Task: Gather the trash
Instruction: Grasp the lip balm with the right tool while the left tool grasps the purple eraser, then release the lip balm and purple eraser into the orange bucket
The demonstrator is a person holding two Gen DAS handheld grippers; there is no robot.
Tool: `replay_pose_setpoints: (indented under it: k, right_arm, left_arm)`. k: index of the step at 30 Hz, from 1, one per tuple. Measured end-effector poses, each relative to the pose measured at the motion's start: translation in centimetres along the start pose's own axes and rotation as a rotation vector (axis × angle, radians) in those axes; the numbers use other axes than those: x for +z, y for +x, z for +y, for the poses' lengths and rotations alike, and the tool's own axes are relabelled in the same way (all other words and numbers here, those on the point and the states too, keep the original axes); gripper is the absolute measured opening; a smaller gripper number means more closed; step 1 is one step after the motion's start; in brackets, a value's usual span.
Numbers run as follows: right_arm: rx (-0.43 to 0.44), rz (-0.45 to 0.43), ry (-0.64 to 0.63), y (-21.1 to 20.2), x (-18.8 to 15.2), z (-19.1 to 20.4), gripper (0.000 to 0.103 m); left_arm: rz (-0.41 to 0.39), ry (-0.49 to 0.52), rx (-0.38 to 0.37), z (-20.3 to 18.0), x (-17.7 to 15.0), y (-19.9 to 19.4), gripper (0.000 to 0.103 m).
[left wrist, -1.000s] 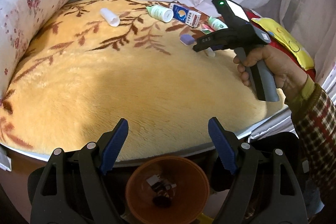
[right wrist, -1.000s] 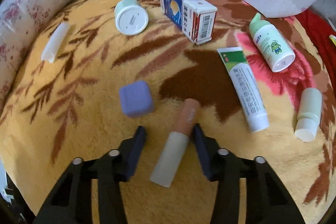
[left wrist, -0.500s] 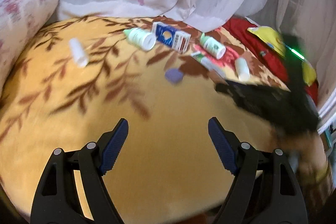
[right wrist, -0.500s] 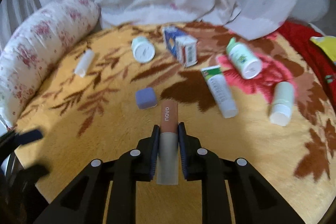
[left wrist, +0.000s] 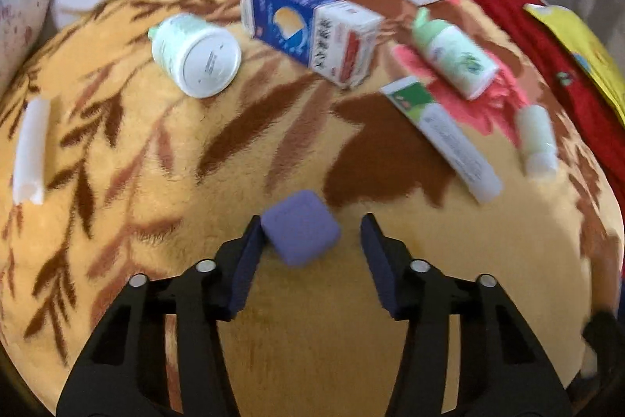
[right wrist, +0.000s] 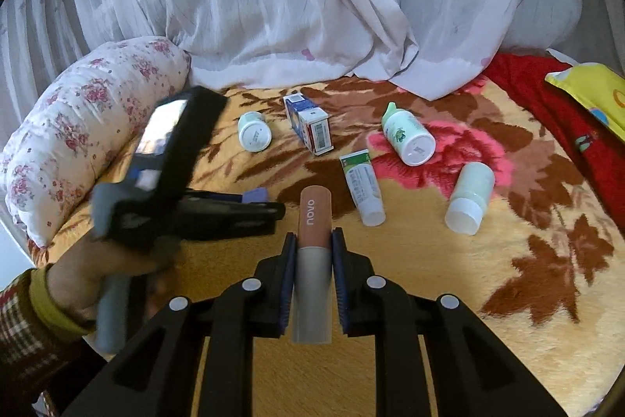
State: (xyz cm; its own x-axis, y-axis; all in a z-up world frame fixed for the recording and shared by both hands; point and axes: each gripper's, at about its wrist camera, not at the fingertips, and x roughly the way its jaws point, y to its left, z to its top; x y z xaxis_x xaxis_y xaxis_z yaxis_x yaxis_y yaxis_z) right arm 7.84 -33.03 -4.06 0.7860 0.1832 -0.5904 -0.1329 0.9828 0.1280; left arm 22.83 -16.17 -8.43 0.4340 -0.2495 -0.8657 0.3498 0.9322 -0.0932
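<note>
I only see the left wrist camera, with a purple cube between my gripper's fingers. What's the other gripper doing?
Observer: The right gripper is shut on a brown-and-grey tube marked "novo".
Operator: Is my gripper close to it?
Observer: Yes. In the right wrist view the left gripper reaches in just left of the tube. Its jaws have just been closing, with the purple cube between them.
Operator: Who's holding mine?
Observer: A hand in a checked sleeve grips its handle.
</note>
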Motion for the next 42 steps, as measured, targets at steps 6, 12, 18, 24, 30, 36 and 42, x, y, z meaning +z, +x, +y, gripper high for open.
replay_pose_setpoints:
  k: [6,12,18,24,30,36,42]
  right_arm:
    - [0.011,-0.01,-0.01,-0.6,-0.3,0.5,0.018]
    - [0.028,-0.014,-0.032,-1.6,-0.7,1.7,0.018]
    - [0.063,-0.01,-0.063,-2.7,-1.8,4.3,0.018]
    - [0.114,0.027,-0.112,-4.2,-4.2,7.5,0.018]
    - [0.185,0.111,-0.165,-5.9,-8.0,10.7,0.018]
    - [0.25,0.24,-0.2,-6.3,-12.9,13.3,0.018]
    - [0.295,0.354,-0.164,-5.6,-16.4,13.8,0.018]
  left_arm:
    - [-0.04,-0.036,0.002,0.8,-0.5,-1.2,0.036]
    - [-0.143,-0.034,-0.015,2.0,-3.5,-6.6,0.036]
    - [-0.185,-0.001,-0.022,2.4,-8.3,-11.7,0.036]
    - [-0.171,0.019,-0.035,3.2,-14.7,-15.2,0.036]
    - [-0.113,0.011,-0.061,4.2,-21.8,-17.3,0.036]
    - [-0.013,0.01,-0.082,4.7,-27.2,-17.2,0.036]
    - [0.065,-0.016,-0.103,5.5,-30.2,-16.3,0.037]
